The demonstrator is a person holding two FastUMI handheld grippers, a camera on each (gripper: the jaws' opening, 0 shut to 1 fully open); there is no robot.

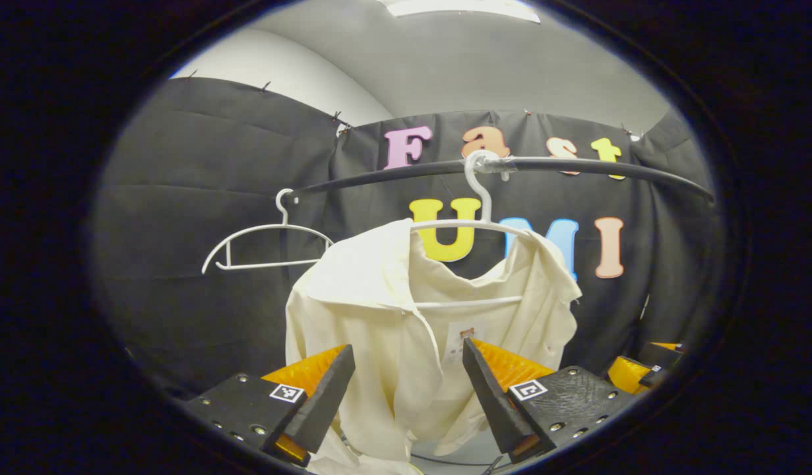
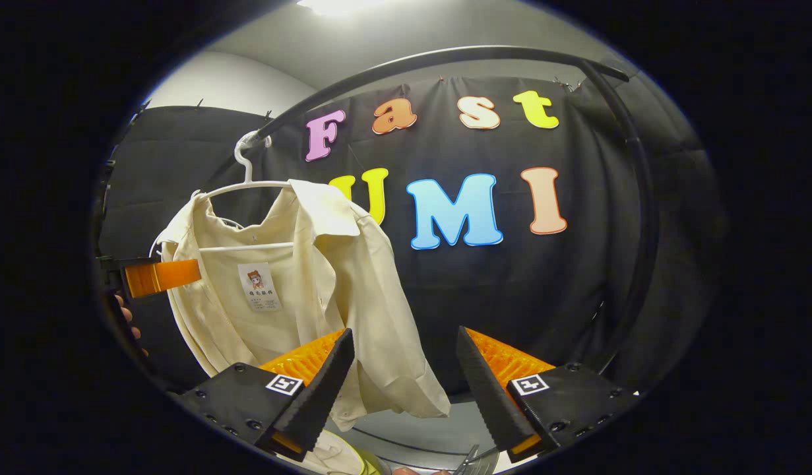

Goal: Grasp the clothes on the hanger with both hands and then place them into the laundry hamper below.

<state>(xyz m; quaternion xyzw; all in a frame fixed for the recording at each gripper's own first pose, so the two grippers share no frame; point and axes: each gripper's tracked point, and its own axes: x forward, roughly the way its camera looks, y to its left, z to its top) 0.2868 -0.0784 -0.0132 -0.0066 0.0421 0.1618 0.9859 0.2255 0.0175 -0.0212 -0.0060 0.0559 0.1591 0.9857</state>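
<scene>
Left gripper spread wide, jaws flanking the cream shirt front, not yet pinching. Right gripper also wide, shirt hem at its 10 o'clock, mostly off to the side. Shirt hangs lopsided on the white hanger, hooked on the black rail; spare hanger at 9 o'clock. Risks: shirt slides off one-sided before both grip; tugging snags collar and drags hanger along. Hamper possibly the pale rim at bottom, unclear.
</scene>
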